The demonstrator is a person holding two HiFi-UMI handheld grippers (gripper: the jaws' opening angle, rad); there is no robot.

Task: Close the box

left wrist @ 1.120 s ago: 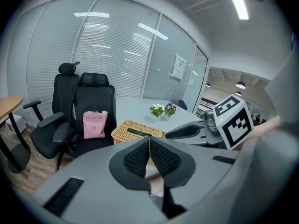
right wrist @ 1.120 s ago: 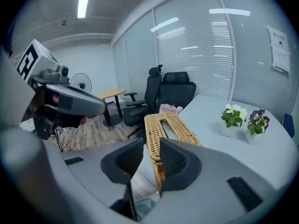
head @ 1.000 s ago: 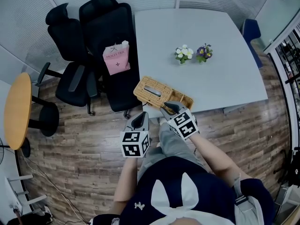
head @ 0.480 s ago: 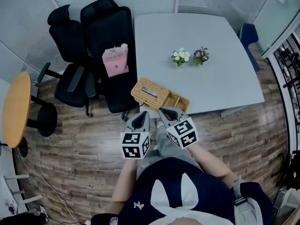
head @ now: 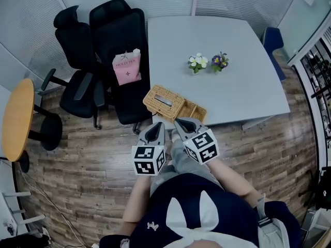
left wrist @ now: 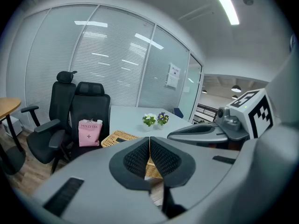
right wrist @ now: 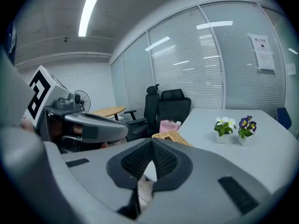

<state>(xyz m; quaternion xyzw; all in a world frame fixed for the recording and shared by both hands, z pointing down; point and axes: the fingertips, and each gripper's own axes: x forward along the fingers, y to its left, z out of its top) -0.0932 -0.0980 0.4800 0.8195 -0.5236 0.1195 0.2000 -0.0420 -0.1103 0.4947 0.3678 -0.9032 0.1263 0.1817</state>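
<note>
A woven wicker box with a slot in its top sits at the near left corner of the grey table. Both grippers hang side by side below the table's near edge, apart from the box. My left gripper is shut with nothing between its jaws, and in the left gripper view the box lies just beyond its tips. My right gripper is shut and empty too. The right gripper view shows the box just past the closed tips.
Two small flower pots stand mid-table. Two black office chairs are left of the table, one with a pink bag on its seat. A round wooden table is far left. The person's legs are under the grippers.
The right gripper has drawn back from the box's near edge toward the person and its jaws have shut. The left gripper has stayed where it was.
</note>
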